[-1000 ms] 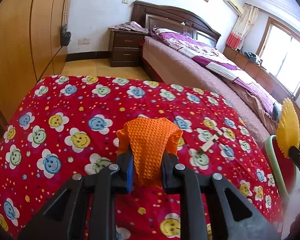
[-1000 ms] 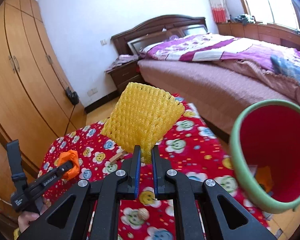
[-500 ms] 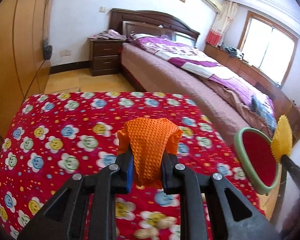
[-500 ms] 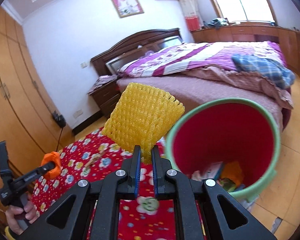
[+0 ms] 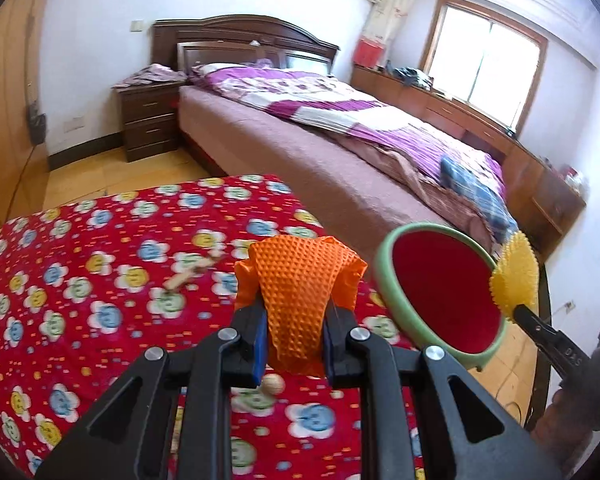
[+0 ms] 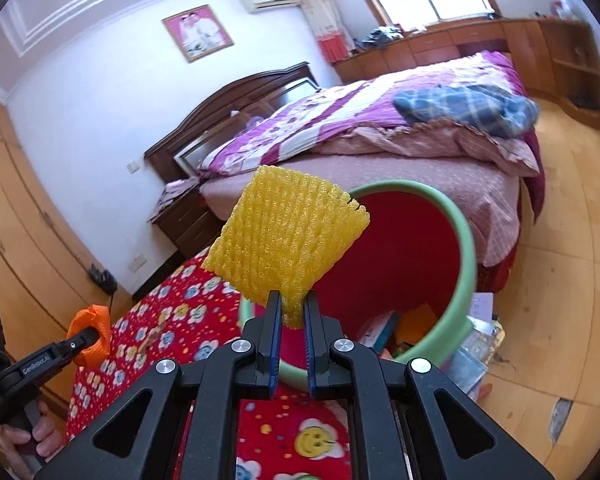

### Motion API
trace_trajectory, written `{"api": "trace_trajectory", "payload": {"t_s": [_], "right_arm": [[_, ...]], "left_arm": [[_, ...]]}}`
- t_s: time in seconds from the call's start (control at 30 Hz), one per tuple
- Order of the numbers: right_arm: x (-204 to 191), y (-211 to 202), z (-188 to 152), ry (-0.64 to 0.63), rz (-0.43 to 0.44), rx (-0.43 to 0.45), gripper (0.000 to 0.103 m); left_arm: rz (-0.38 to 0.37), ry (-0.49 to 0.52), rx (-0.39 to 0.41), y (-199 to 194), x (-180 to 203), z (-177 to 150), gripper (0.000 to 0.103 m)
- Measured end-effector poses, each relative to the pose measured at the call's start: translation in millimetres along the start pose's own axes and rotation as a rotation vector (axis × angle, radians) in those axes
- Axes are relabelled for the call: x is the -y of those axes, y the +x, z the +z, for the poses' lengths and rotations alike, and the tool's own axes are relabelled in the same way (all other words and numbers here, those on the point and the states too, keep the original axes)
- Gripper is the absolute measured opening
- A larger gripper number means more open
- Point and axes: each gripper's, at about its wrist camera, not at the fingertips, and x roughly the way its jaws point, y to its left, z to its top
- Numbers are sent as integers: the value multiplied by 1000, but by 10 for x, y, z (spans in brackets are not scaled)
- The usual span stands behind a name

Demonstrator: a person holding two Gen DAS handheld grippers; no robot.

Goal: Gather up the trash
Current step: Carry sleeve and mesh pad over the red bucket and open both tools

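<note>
My left gripper is shut on an orange foam net and holds it above the red flower-print table cover. My right gripper is shut on a yellow foam net, held up in front of the mouth of a red bin with a green rim. The same bin stands to the right of the table in the left wrist view, with the yellow net at its far rim. Several bits of trash lie in the bin's bottom.
A pale stick-like scrap and a small round beige piece lie on the cover. A bed runs behind the table and bin. A nightstand and wardrobe doors stand at the left. A hand grips the left tool.
Both grippers have swung right, toward the bin, each keeping its net. The bin's mouth now fills the middle of the right wrist view and has come into the left wrist view.
</note>
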Motion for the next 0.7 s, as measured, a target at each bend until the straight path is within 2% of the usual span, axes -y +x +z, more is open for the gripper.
{"api": "trace_trajectory", "payload": {"t_s": [0.4,0.7], "right_arm": [[385,103,-31,81,-28,-39,10],[482,170,-27,72,-52,-57,12]], "left_arm": [[-85,134,-64,409,808,-62,21],[-128,191,-107,713,1153,-112,21]]}}
